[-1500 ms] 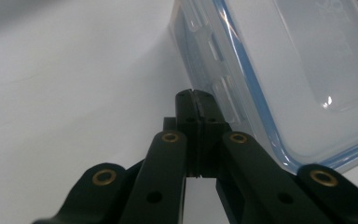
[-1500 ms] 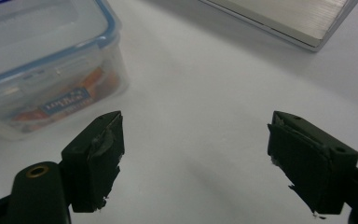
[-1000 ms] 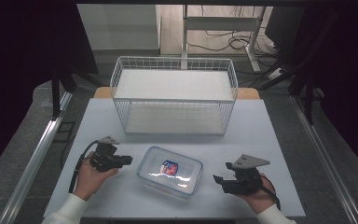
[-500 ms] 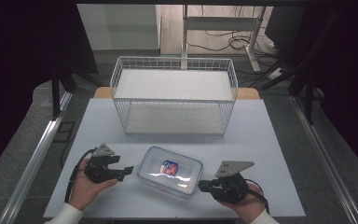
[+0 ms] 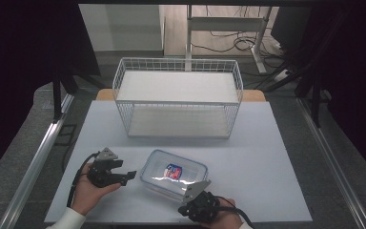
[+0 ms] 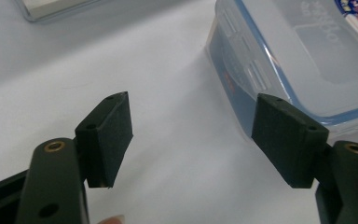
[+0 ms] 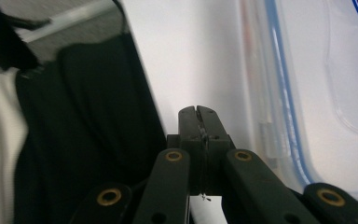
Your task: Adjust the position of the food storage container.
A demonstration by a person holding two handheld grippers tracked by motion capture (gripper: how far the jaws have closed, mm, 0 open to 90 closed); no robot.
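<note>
While one lidded box (image 5: 173, 175) lies near the table's (image 5: 267, 157) front edge, the left gripper (image 5: 129, 175), jaws spread, sits beside it; the right gripper (image 7: 196, 112), pressed shut, rests at its front edge. One basket (image 5: 178, 98) stands behind, bare table between.

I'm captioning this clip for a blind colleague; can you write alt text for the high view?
A clear rectangular plastic container with a snap-on lid lies near the front edge of a white table, between two hand-held grippers: the left hand-held gripper open beside it, the right hand-held gripper shut at its front edge. A white wire basket stands behind.
</note>
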